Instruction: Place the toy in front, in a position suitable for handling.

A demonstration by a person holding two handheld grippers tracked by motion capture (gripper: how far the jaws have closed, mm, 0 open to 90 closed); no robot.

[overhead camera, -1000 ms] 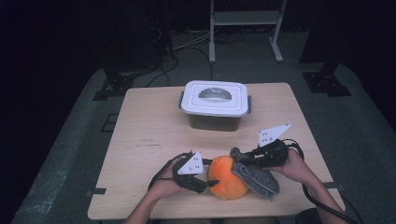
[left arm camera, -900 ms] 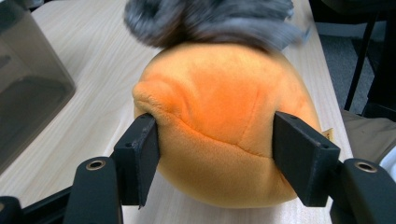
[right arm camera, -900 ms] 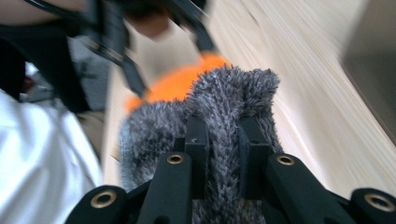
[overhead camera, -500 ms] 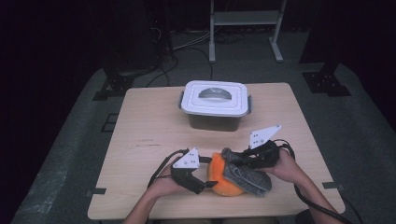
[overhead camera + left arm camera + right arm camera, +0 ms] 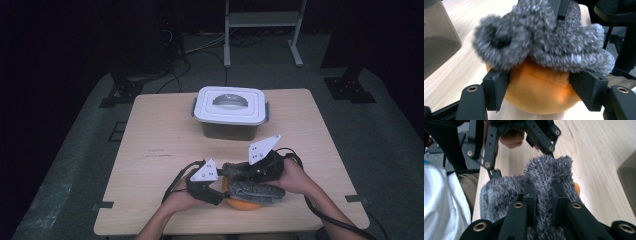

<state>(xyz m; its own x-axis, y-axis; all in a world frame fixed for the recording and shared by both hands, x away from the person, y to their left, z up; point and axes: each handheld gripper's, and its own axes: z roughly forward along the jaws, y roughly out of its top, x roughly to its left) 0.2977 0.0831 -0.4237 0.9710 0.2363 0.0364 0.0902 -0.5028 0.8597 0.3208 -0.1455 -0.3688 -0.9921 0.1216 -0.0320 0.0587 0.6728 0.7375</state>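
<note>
Near the front edge of the pale wooden worktop [image 5: 165, 145], the left claw [image 5: 541, 86] straddles a soft round orange cushion [image 5: 540, 92], both jaws pressing its sides after just closing further. The right claw [image 5: 543, 195] is clamped on a fuzzy grey knitted cloth [image 5: 541, 47] draped over the cushion's top. A white-lidded plastic box [image 5: 230, 112] stands well apart toward the far edge, with bare worktop between.

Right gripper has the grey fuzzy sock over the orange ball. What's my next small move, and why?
Probably pull the sock further down over the ball with the right gripper, which is shut on it. The left gripper brackets the ball, and much orange is still bare.
</note>
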